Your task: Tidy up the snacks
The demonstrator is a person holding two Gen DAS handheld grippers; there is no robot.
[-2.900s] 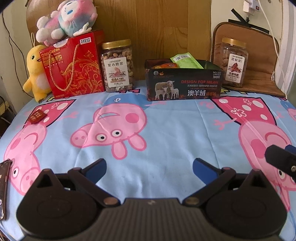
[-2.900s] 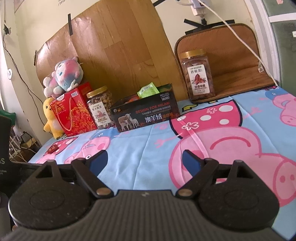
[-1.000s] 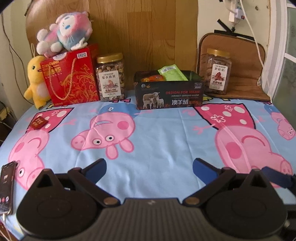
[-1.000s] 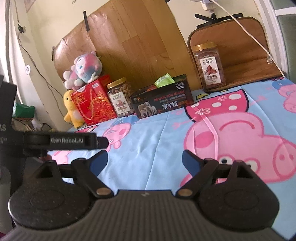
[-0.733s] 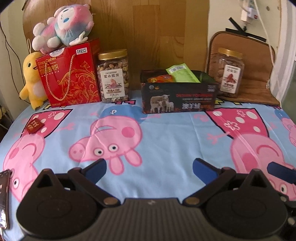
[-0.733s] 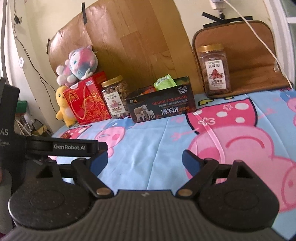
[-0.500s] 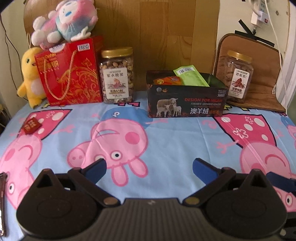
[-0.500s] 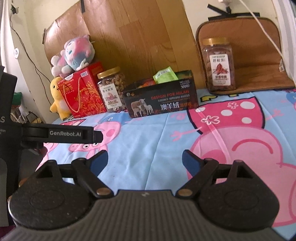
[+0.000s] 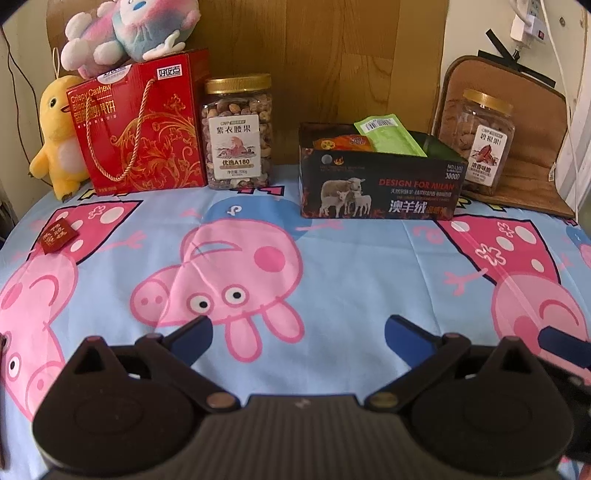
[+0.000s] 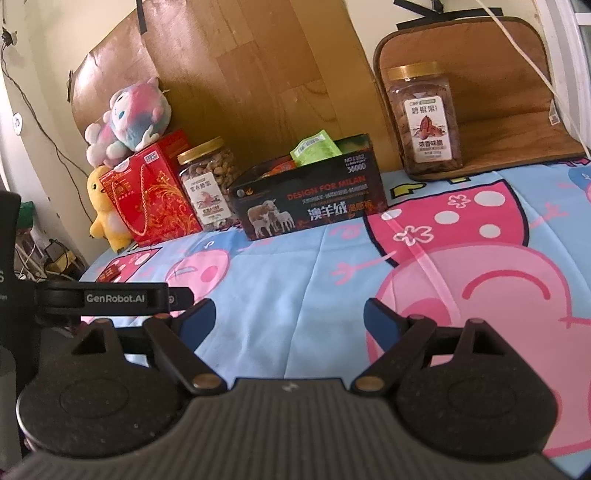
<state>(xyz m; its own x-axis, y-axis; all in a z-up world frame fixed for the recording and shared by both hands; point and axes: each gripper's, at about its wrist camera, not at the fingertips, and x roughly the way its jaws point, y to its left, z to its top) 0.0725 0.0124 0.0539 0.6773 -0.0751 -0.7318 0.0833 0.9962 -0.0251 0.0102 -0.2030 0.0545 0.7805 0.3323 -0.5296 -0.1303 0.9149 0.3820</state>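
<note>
Currently, scene: table under a blue cartoon-pig cloth [image 9: 351,266], snacks lined up along the back edge against a wood-grain board [image 9: 325,55].
Left gripper [image 9: 297,330]: jaws spread wide, nothing between them, low over the near cloth.
Right gripper [image 10: 288,314]: jaws spread wide, empty, over the cloth; left gripper's body just beside it on its left.
Black box [image 9: 376,188]: back centre, open top, sheep print on the front.
Green packet [image 9: 388,136]: standing tilted inside the black box, sticking out above the rim.
Orange packet [image 9: 343,142]: inside the same box, left of the green one.
Cashew jar [image 9: 238,133]: gold lid, upright, left of the box, just beside the red gift box.
Red gift box [image 9: 138,125]: back left, rope handle, pink-blue plush [image 9: 129,26] sitting on top.
Yellow duck plush [image 9: 59,136]: far left, touching the red gift box side.
Pecan jar [image 9: 480,140]: gold lid, upright on a brown mat [image 9: 524,155], right of the black box.
Small red packet [image 9: 57,236]: alone on the cloth, left side, well apart from the box.
</note>
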